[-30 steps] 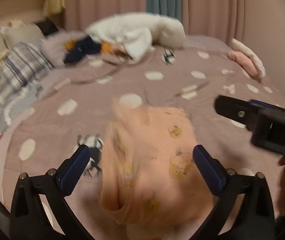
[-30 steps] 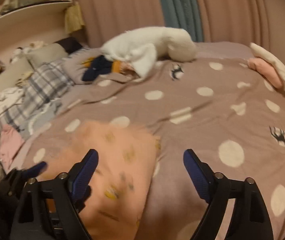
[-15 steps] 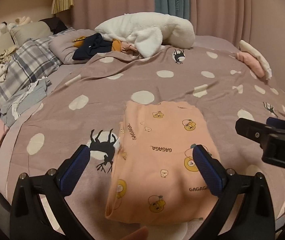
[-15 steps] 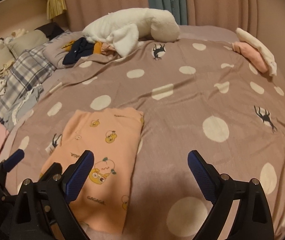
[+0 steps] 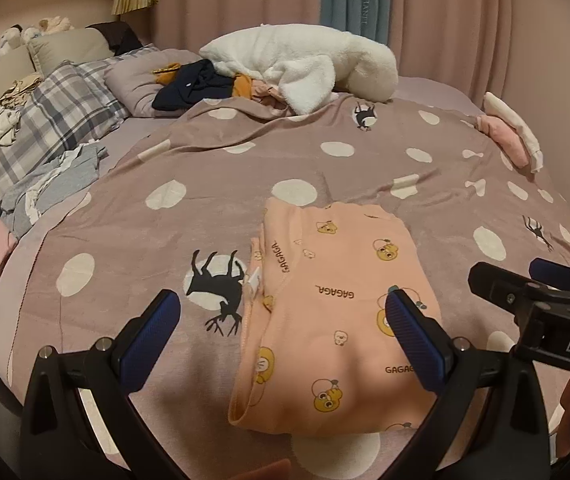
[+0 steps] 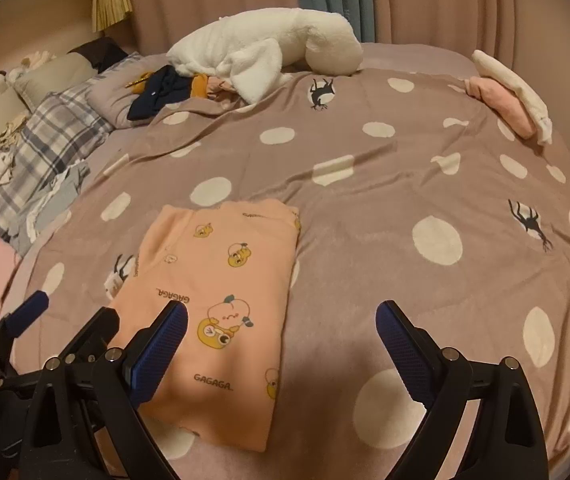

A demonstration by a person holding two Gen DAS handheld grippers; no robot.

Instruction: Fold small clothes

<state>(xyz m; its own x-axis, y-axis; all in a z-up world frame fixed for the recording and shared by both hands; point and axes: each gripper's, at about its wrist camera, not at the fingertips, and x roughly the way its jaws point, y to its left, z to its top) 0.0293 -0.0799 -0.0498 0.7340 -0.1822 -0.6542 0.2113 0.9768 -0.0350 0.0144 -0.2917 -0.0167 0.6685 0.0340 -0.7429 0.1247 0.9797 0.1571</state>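
Several "GAGAGA." prints mark the folded peach garment [image 5: 337, 312].

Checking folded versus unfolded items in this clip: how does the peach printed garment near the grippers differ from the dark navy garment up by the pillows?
The peach garment lies flat in a neat folded rectangle; the navy garment is a crumpled heap. The peach garment carries cartoon prints and GAGAGA lettering; the navy garment looks mostly plain. The peach garment lies alone on the dotted blanket; the navy garment is bunched against other clothes beside the white fleece. Neither is held by a gripper.
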